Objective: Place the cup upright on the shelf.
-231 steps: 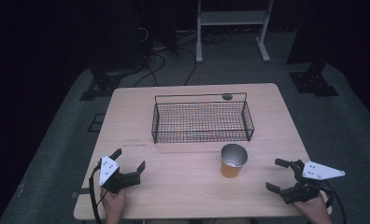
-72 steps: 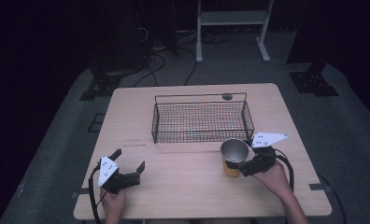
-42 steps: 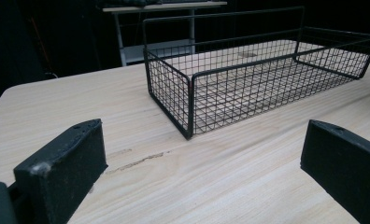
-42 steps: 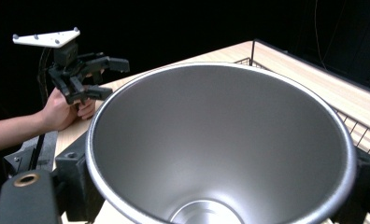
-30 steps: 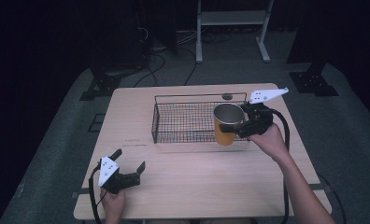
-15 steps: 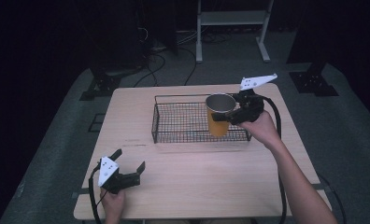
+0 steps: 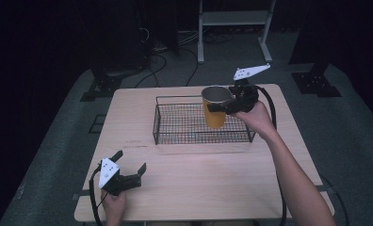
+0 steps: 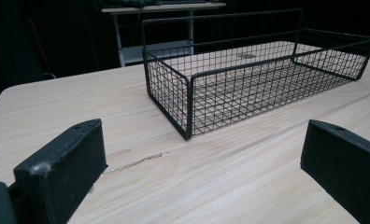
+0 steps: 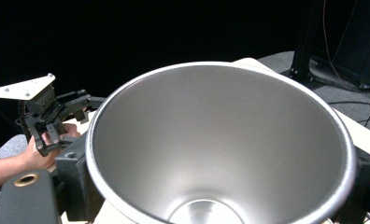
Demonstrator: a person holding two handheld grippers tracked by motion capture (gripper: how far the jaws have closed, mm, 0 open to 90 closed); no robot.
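We see the wooden table [image 7: 198,183] w/ a black wire basket [image 7: 175,136] on its far half. Our right gripper [image 7: 227,104] clamps a yellow steel-lined cup [image 7: 215,108] upright above the basket's right part, off the mesh. Left gripper [image 7: 130,172] rests near-left on the table, jaws wide, nothing betw. them.

Overhead forward-down; claw cameras low, table [image 7: 208,174] shared

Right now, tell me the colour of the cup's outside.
Yellow-orange cup, silver inside; the high view shows it best.
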